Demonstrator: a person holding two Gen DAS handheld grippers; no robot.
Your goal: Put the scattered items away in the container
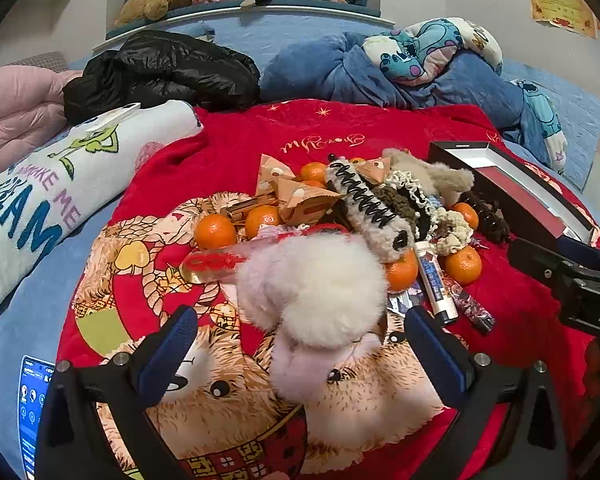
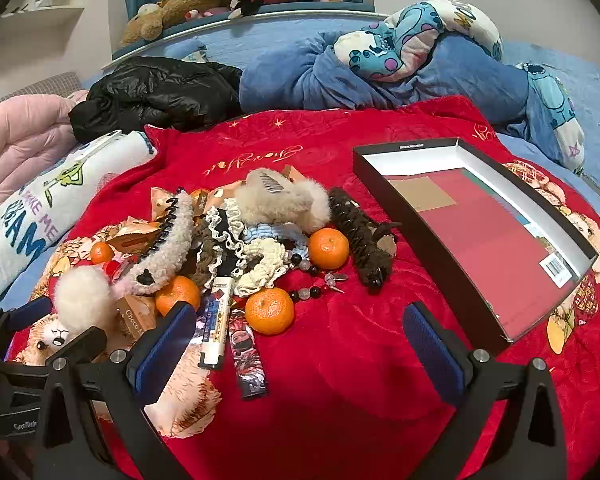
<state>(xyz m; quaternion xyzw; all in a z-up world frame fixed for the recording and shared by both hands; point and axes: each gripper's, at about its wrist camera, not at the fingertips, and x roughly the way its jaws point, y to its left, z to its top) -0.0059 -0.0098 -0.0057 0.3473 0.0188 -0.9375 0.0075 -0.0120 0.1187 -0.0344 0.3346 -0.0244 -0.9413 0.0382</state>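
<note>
A pile of scattered items lies on a red blanket [image 2: 339,380]: several tangerines [image 2: 269,311], furry hair clips [image 2: 168,240], crocheted scrunchies [image 2: 260,260], a white tube [image 2: 216,320] and snack packets. A white-and-pink fluffy pom-pom item [image 1: 311,292] lies between the open fingers of my left gripper [image 1: 300,344], with a gap on each side. An open black box [image 2: 439,256] with a red bottom sits to the right. My right gripper [image 2: 300,344] is open and empty, above bare blanket in front of the pile.
A black jacket [image 1: 160,68], blue bedding with a Stitch pillow [image 1: 419,52] and a white printed pillow [image 1: 60,184] surround the blanket. A lit phone [image 1: 34,412] lies at the lower left. Plush toys line the headboard.
</note>
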